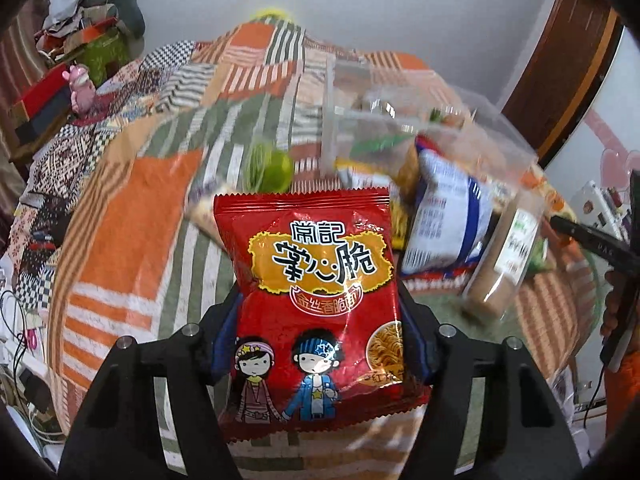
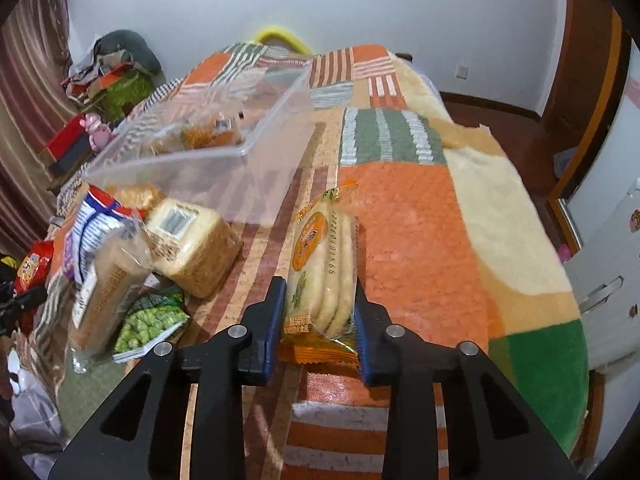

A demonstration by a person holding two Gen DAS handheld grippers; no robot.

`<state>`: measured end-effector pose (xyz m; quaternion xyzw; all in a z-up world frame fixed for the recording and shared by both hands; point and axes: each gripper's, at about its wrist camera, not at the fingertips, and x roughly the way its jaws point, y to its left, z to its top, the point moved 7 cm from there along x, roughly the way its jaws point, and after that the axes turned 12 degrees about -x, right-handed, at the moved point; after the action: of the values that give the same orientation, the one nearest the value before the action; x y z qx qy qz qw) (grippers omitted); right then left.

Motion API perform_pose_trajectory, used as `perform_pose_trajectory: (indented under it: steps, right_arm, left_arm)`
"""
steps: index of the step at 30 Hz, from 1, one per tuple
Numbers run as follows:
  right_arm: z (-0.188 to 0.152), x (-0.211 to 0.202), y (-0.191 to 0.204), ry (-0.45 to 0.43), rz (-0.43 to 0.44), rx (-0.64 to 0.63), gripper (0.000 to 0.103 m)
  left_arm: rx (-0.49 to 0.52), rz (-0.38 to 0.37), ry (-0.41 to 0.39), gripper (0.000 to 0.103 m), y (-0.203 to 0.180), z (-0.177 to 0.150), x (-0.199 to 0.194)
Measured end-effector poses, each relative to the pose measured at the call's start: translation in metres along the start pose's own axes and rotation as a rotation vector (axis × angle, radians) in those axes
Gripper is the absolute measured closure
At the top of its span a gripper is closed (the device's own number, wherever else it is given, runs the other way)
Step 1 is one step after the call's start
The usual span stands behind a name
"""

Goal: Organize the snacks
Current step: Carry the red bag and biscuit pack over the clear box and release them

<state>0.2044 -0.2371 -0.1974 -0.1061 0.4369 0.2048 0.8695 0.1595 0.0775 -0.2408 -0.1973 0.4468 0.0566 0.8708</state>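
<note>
**Both grippers loaded over the patchwork bed**

While the snack heap sits jumbled on the blanket, each hand has a packet in its tongs. The left gripper (image 1: 320,320) is pinching a red noodle-snack bag (image 1: 316,300) from both sides — the blue pads press into the foil at its lower half, and the bag stands upright, cartoon figures facing the camera, raised off the striped blanket (image 1: 132,216). Behind it the view is smeared, but a blue-and-white packet (image 1: 444,220) and a wrapped block of crackers (image 1: 500,268) can be made out, leaning together, with a blurred green shape just beyond the red bag's top edge.

Over on the right, the right gripper (image 2: 320,312) has its jaws pressed tight on a rice-cracker packet (image 2: 324,276) with orange trim, held on edge so the pale discs show side-on. It hangs above the orange patch of the blanket. To its left lies the pile: a clear-wrapped square cracker pack (image 2: 192,248), a green pea bag (image 2: 148,324) half tucked under a taller cracker sleeve (image 2: 104,292). Further back sits a clear plastic bin (image 2: 224,140), open-topped, with a couple of packets already lying in its far end — exactly what they are, I can't tell.
</note>
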Motion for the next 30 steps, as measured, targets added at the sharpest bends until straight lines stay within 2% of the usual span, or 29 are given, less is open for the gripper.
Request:
perform_pose_trajectory:
  steps: [7,16,25,30]
  right_arm:
    - [0.023,-0.024,0.000,-0.089,0.007,0.005,0.076]
    - [0.062,-0.034,0.011,-0.183,0.016,-0.023,0.076]
    - [0.090,-0.022,0.024,-0.223,0.026,-0.049,0.076]
    - [0.102,-0.006,0.028,-0.213,0.038,-0.047,0.076]
  left_arm:
    - [0.021,-0.032,-0.075,0.036,-0.016,0.040,-0.010]
    - [0.071,-0.073,-0.166,0.036,-0.050,0.091,-0.016]
    - [0.121,-0.086,-0.190,0.036,-0.079,0.129,0.006]
    - [0.130,-0.095,-0.164,0.036,-0.090,0.141,0.026]
